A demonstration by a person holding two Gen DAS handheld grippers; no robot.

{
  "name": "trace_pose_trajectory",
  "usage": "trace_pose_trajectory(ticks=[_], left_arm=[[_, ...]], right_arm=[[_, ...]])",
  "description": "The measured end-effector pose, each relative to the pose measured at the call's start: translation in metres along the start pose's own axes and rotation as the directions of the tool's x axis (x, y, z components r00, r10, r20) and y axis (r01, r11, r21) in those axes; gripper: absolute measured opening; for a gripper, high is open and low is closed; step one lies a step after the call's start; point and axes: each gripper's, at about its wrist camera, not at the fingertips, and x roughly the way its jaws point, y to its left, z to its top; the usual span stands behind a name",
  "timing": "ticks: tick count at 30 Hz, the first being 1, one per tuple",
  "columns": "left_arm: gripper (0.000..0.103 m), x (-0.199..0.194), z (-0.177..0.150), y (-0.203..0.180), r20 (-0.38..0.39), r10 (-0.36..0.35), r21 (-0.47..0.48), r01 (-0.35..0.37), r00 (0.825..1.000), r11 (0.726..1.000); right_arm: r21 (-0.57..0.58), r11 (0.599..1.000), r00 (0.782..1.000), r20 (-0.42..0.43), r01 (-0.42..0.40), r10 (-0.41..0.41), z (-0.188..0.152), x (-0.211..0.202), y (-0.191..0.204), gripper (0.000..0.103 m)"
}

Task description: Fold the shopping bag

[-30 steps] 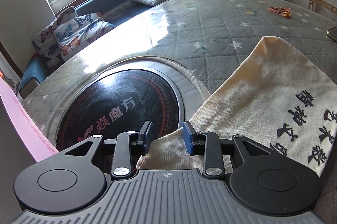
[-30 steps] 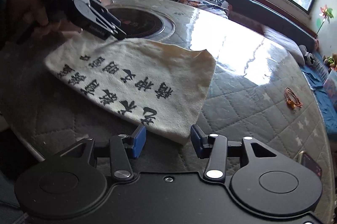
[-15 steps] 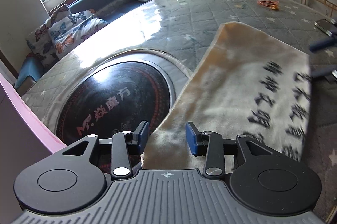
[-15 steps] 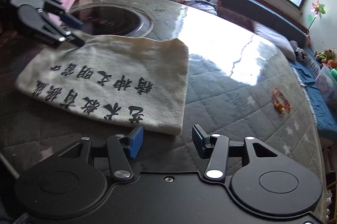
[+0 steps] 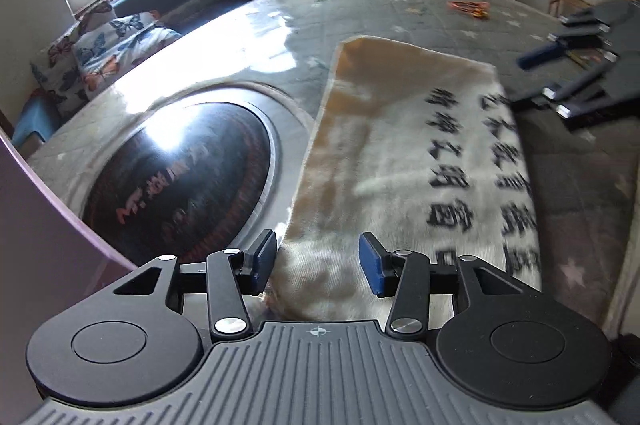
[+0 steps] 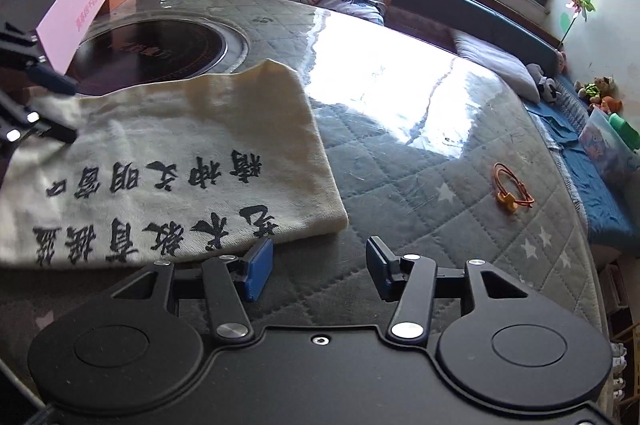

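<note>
Closest to me on one side, the left gripper [image 5: 318, 259] hangs just over the near short edge of the bag [image 5: 400, 165]; its jaws have just been opening and now stand apart, with cloth showing between the pads but neither pad pressing it. On the other side the right gripper [image 6: 319, 273] sits off the bag's corner, jaws apart and empty over the quilted table [image 6: 420, 185], its left pad just beside the bag's long edge. The bag [image 6: 160, 169] lies flat as a long cream strip, printed side up, one long edge beside the dark round hob [image 5: 180, 181] set in the table. It looks to me already folded to a narrow band and just let go, so I judge a fold has been laid and the next one is being set up. That would call for each gripper to take a corner of one short end and carry it over to the far end. Well beyond the bag lies an orange tie [image 6: 512, 187].
</note>
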Motion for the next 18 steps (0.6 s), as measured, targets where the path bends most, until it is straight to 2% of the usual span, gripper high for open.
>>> trace_pose_trajectory(ticks=[12,15,17,18], left_arm=[[0.051,-0.038,-0.038,-0.033,0.023,-0.142,-0.081,0.144,0.990,0.986],[0.051,-0.043,-0.040,-0.037,0.031,-0.186,-0.096,0.188,0.982,0.977],[0.052,-0.043,-0.042,-0.043,0.036,-0.194,-0.077,0.196,0.980,0.978],[0.052,-0.044,-0.042,-0.045,0.039,-0.190,-0.064,0.192,0.981,0.979]], right_arm=[[-0.176,0.984,0.999,0.020,0.030,-0.027,0.042,0.032,0.027,0.055],[-0.216,0.976,0.999,0.045,-0.003,0.013,0.053,0.036,0.038,0.057],[-0.219,0.971,0.994,0.035,-0.097,0.107,0.062,0.039,0.048,0.060],[-0.217,0.972,0.994,0.035,-0.092,0.102,0.064,0.039,0.051,0.060]])
